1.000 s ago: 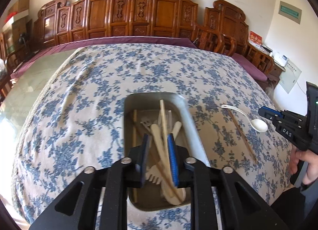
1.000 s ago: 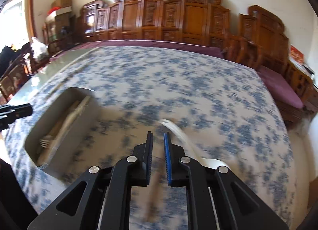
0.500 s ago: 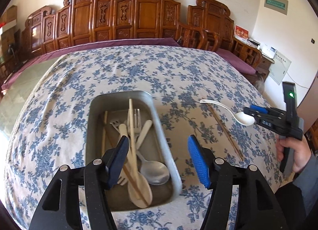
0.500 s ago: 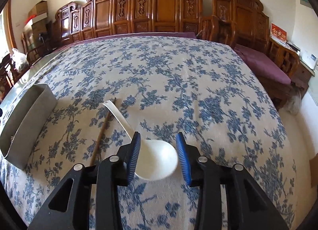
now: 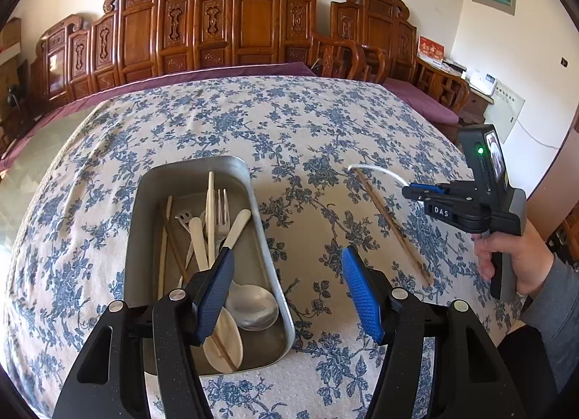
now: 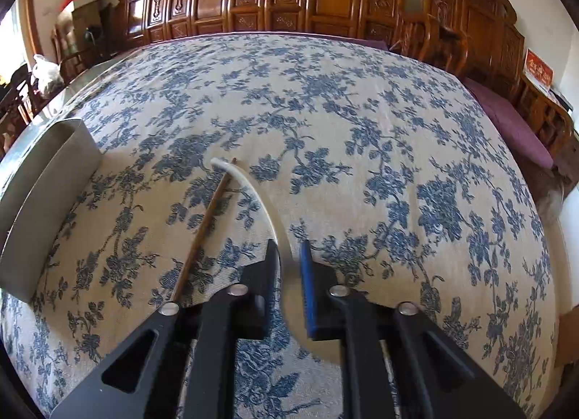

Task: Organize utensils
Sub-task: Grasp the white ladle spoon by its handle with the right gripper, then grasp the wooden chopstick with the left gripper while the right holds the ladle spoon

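**Right tool closes on the white spoon**

Since half a second ago my right tool (image 6: 289,263) has dropped onto the white spoon (image 6: 253,191) and narrowed: its jaws are closing with the spoon's bowl end between them, the pads right against it. Whether the spoon has left the cloth I cannot tell. Its curved handle arcs away from the tips toward the far left. Just beside it on the left lies a brown chopstick (image 6: 206,227), its far tip nearly meeting the handle's end.

My left tool (image 5: 286,296) stands wide with nothing between its pads, low over the near right corner of the metal tray (image 5: 260,223). Inside the tray lie a steel spoon (image 5: 253,306), a wooden spoon (image 5: 217,332), a fork (image 5: 222,209) and pale chopsticks (image 5: 164,234). Everything rests on the bench under a blue-flowered cloth (image 5: 289,118). Beyond it stand carved wooden chairs (image 5: 253,20).
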